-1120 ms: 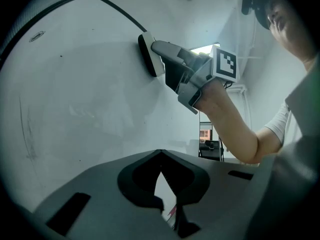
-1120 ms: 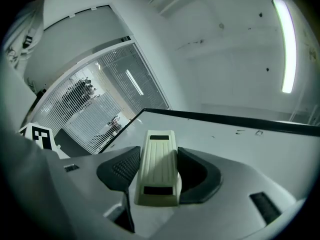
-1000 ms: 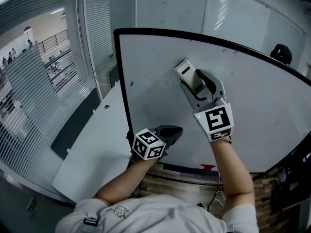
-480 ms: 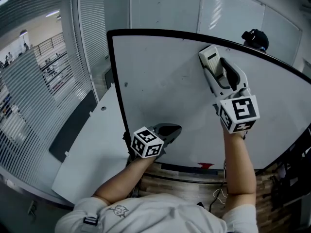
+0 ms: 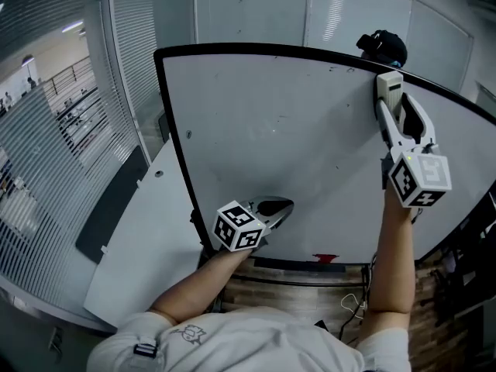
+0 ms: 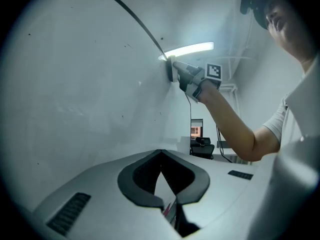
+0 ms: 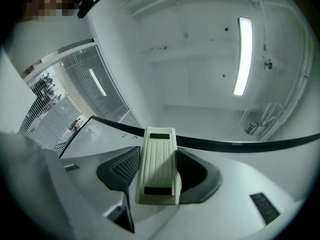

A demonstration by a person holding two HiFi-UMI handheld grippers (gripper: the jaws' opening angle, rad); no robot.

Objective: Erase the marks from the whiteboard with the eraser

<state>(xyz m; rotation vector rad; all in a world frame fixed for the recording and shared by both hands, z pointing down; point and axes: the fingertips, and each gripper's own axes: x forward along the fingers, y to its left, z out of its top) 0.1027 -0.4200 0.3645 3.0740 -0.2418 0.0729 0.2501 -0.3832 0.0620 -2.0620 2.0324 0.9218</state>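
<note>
Up at 1 o'clock: eraser against the whiteboard's top edge

Seen from the head view, the right hand-held gripper (image 5: 390,108) reaches to about 1 o'clock on the whiteboard (image 5: 294,146), close under its black frame. Its jaws pinch a pale, ribbed eraser (image 7: 159,154) by its long sides. The eraser stands out past the jaw tips and points toward the frame. In the left gripper view, the eraser lies flat against the white surface, right by the frame.

The left hand-held gripper (image 6: 161,156) sits low on the board at about 6 o'clock, just above the bottom ledge and well apart from the right one. Its dark jaw pads are pressed together at the tips, and nothing is between them.

A few faint specks and short strokes dot the board, mostly around its middle and upper part. A small red thing (image 5: 325,259) lies on the ledge at 6 o'clock; what it is cannot be told. A white desk (image 5: 147,231) stands at 9 o'clock from the board.
</note>
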